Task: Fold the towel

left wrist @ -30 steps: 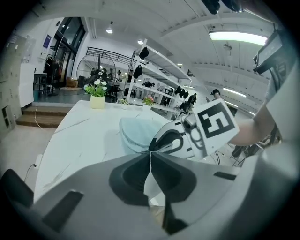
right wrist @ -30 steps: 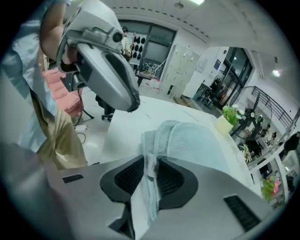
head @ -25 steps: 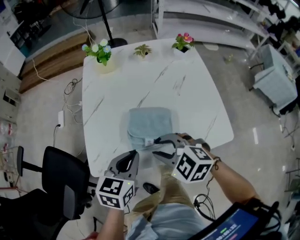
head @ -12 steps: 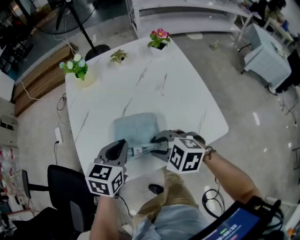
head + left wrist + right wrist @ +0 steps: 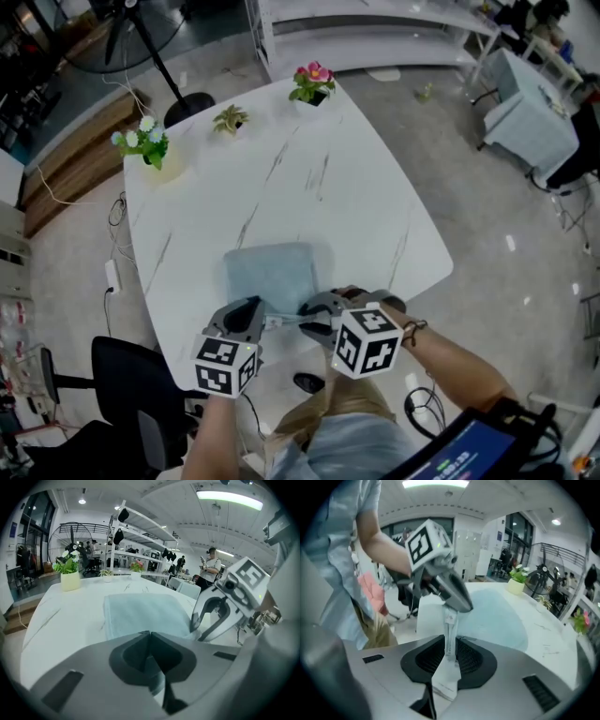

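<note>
Where the white marble table (image 5: 375, 206) comes nearest the person, the folded pale blue towel (image 5: 272, 272) lies flat just inside its edge. The left gripper (image 5: 253, 311) is clamped tight on the towel's near edge. The right gripper (image 5: 311, 319), just beside it, has just been closing its jaws, which pinch the white label (image 5: 449, 634) stretched between the two.

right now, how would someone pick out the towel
Find the white marble table. Near its front edge lies the towel, a pale blue folded square. It is the only cloth there; the three potted plants stand along the far edge.
</note>
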Available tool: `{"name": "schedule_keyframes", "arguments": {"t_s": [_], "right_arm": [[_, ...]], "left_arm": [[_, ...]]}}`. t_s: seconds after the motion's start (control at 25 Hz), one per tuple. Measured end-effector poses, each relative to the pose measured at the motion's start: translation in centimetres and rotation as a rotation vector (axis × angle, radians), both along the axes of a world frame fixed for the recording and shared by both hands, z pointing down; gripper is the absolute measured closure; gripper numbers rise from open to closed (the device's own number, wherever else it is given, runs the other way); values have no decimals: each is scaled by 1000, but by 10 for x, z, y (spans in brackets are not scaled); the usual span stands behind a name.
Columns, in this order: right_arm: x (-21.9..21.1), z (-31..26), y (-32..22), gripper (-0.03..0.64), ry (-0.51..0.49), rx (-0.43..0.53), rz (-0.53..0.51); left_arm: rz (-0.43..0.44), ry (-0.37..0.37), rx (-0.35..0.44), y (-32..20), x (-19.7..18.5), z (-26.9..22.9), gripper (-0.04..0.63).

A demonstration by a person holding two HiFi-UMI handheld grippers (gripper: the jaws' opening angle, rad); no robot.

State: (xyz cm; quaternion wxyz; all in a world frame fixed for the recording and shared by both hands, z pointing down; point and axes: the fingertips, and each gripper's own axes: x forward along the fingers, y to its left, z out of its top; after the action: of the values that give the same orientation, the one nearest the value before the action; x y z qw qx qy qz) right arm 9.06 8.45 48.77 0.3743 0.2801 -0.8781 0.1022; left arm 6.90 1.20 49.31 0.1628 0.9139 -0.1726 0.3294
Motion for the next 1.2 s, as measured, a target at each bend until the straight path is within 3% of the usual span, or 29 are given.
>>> {"name": "schedule_keyframes", "arguments": {"t_s": [0.08, 0.12, 0.2, 0.28, 0.36, 0.52, 0.68, 0.8, 1.2], "right_arm": [[27, -29, -20, 528, -160, 49, 144], [52, -39, -35, 526, -174, 98, 225], [100, -35, -59, 512, -27, 189, 297], [122, -14, -71, 484, 134, 215, 256], [122, 1, -78, 457, 199, 222, 183], [107, 8, -93, 448, 200, 264, 99], [102, 17, -99, 542, 222, 301, 45], [110, 11, -102, 574, 246, 358, 47], [125, 17, -116, 591, 347, 430, 2]], "left_arm": [[3, -2, 5, -2, 0, 0, 580], [4, -2, 3, -3, 0, 0, 581], [8, -5, 0, -3, 0, 1, 581], [14, -9, 1, -1, 0, 1, 581], [27, -12, 3, 1, 1, 1, 583], [77, -24, 8, 1, 5, 2, 586], [111, -36, 10, 2, 5, 5, 588], [113, -31, 6, 3, 6, 5, 588], [107, -26, -7, 3, 9, 6, 588]]}}
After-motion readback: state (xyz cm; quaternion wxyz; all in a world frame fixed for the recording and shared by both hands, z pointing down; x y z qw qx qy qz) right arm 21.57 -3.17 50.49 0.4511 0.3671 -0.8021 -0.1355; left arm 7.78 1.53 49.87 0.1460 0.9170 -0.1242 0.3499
